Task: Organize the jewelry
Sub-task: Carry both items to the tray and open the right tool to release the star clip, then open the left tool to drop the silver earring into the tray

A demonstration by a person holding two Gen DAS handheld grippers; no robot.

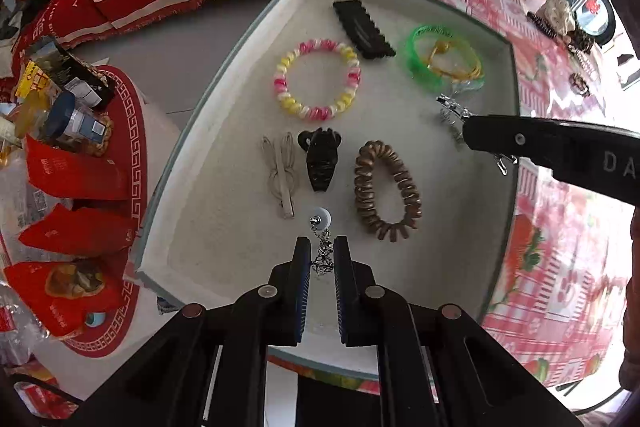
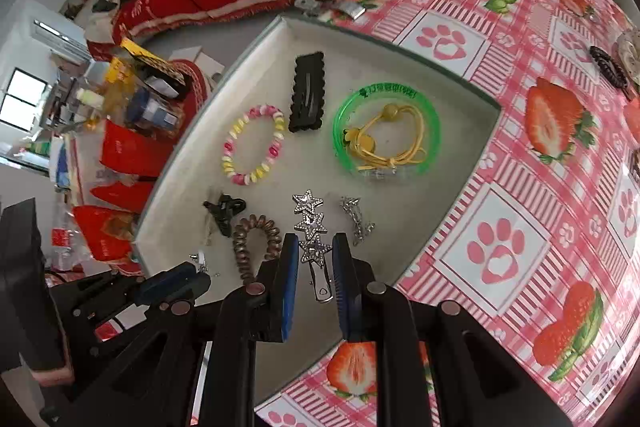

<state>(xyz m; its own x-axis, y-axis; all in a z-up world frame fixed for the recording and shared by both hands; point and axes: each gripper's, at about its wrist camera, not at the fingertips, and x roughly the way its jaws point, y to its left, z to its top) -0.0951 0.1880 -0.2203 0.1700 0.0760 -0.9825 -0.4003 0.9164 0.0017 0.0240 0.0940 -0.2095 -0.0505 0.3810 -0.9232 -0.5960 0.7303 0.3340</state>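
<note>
Jewelry tray (image 1: 240,39) on strawberry-print counter (image 2: 520,187): dangling earring (image 1: 322,239) clamped in left gripper (image 1: 322,255); star hair clip (image 2: 312,231) clamped in right gripper (image 2: 316,255), both above tray

Both tongs point steeply down, left tongs (image 1: 322,255) and right tongs (image 2: 316,255) each nearly closed.

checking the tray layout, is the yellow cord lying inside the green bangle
Yes, the yellow cord sits coiled within the ring of the green bangle on the white tray.
</note>
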